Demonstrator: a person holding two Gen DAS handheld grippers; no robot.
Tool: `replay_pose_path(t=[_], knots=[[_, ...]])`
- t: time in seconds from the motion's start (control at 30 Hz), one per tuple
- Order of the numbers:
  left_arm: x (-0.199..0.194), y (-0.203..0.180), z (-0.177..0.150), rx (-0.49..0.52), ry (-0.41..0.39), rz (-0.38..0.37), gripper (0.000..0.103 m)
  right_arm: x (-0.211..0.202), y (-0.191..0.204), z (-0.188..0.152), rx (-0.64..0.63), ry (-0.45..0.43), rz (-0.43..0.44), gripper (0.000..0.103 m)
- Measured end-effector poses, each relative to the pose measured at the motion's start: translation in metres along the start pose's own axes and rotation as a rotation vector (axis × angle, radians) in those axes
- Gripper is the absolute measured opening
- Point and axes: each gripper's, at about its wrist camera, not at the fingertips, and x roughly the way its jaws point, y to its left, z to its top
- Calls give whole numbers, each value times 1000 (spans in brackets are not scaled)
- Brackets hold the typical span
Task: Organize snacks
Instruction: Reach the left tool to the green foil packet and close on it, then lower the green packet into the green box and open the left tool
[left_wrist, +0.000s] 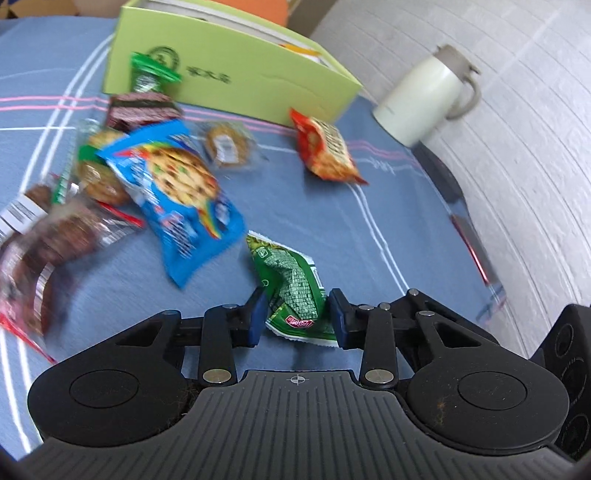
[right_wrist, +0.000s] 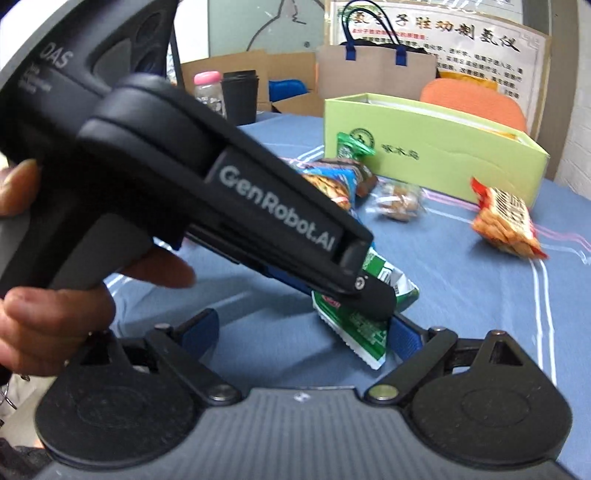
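Snacks lie scattered on a blue striped tablecloth (left_wrist: 303, 206) in front of a light green box (left_wrist: 236, 74). The left gripper (left_wrist: 297, 314) has its blue pads pinched on a green packet (left_wrist: 295, 291) resting on the cloth – in the right wrist view that gripper crosses the picture, held by a hand (right_wrist: 55, 306). The right gripper (right_wrist: 303, 332) stands wide open, its right finger just beside the same green packet (right_wrist: 365, 328). A blue cookie bag (left_wrist: 177, 199) and an orange packet (left_wrist: 325, 147) lie farther off – a white jug (left_wrist: 424, 96) stands by the wall.
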Motion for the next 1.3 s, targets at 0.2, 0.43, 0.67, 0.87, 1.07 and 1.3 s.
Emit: replay_pose_path(t=[0.2,0.43,0.67,0.87,1.07,1.3], knots=[[5,-30,-9,90,-7,55,29,-19,-16,-10,37,3,-52,94],[4,-31,-2,90,-34,113,40,-23,-35,-10,133,-52,-73,102],[11,-30,1,91,-24,135,40,-15,-25,-13,130,-56,-86,102],[12,-27,0,113,-31,110,40,-7,-21,-13,103,-62,-123,102],[16,-29,0,161,-9,85,7,-11,-19,-7,110,-74,-144,57],[2,-26,15,151,-48,78,6,-13,-29,27,89,-77,-96,57]])
